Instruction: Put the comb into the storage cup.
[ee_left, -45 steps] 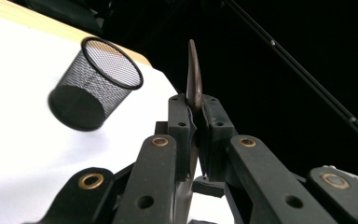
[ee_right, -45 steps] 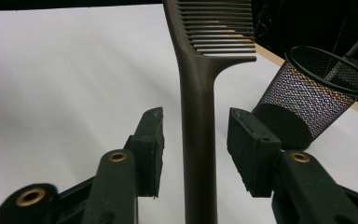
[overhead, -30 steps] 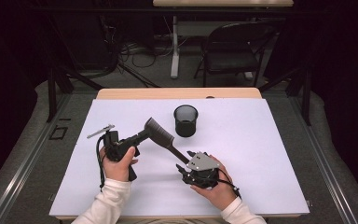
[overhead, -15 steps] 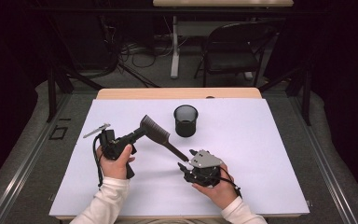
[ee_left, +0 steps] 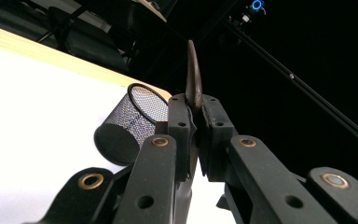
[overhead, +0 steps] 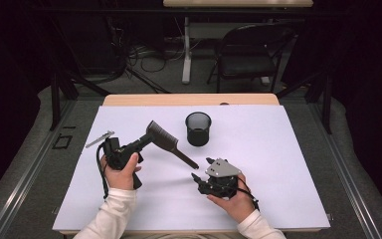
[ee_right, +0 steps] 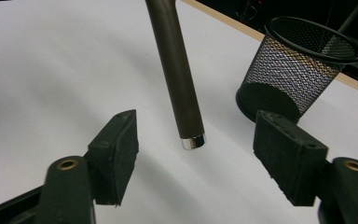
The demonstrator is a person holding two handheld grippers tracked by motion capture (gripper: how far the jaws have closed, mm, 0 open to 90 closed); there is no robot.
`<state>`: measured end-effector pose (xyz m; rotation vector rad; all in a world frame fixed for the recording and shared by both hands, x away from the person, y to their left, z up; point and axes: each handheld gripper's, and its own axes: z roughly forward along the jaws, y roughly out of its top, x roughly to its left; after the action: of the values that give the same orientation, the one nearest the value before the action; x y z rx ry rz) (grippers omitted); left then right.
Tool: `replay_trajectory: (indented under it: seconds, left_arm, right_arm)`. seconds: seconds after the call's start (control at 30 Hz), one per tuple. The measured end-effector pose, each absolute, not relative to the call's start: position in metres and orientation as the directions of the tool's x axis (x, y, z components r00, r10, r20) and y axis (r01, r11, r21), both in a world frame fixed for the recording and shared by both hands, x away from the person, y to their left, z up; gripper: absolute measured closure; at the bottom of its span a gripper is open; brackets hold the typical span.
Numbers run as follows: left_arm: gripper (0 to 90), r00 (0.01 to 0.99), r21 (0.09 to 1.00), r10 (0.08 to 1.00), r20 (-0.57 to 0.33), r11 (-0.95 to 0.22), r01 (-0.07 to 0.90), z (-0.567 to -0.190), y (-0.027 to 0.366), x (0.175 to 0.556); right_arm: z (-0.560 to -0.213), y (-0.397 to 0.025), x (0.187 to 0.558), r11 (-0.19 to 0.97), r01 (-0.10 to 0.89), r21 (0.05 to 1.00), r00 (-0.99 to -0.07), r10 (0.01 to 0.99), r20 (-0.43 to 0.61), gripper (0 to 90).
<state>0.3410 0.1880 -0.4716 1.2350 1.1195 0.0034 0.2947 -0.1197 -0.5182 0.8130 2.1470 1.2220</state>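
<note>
The white table (overhead: 278,164) carries everything, its wooden far edge bare beyond the sheet. Near the middle of that far edge stands the black mesh cup (overhead: 198,128), upright and open. The brush (overhead: 165,141) hangs in the air just left of the cup — its dark bristle head is clamped in the left gripper (overhead: 144,141), whose jaws are pressed shut on the thin head, and its handle slants down toward the near edge, the metal-capped tip low over the table. The right gripper (overhead: 202,169) sits near the middle of the near side, jaws spread wide, with the handle tip (ee_right: 192,140) between them but touched by neither.

A handover looks to be in hand. The risk — the left hold is on the head's thin edge, so if the right jaws close off-centre or nudge the handle first, the brush could pivot or slip out; a swinging handle might also knock the cup over
</note>
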Motion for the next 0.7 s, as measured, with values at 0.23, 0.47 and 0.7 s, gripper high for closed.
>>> replay_trajectory:
  seconds: [0.23, 0.47, 0.7]
  left_arm:
    - [84.6, 0.508, 0.742, 0.55, -0.663, 0.398, 0.539, -0.4717, 0.19, 0.3413]
    - [84.6, 0.522, 0.755, 0.551, -0.651, 0.397, 0.522, -0.4707, 0.1903, 0.3404]
    - [84.6, 0.525, 0.76, 0.554, -0.646, 0.398, 0.514, -0.4698, 0.192, 0.34]
  right_arm:
    - [-0.5177, -0.1234, 0.2977, 0.393, 0.261, 0.882, -0.668, 0.733, -0.129, 23.0]
    - [-0.5163, -0.1258, 0.2989, 0.366, 0.27, 0.891, -0.655, 0.748, -0.108, 15.3]
    - [-0.5142, -0.1297, 0.2993, 0.33, 0.274, 0.903, -0.657, 0.75, -0.075, 11.3]
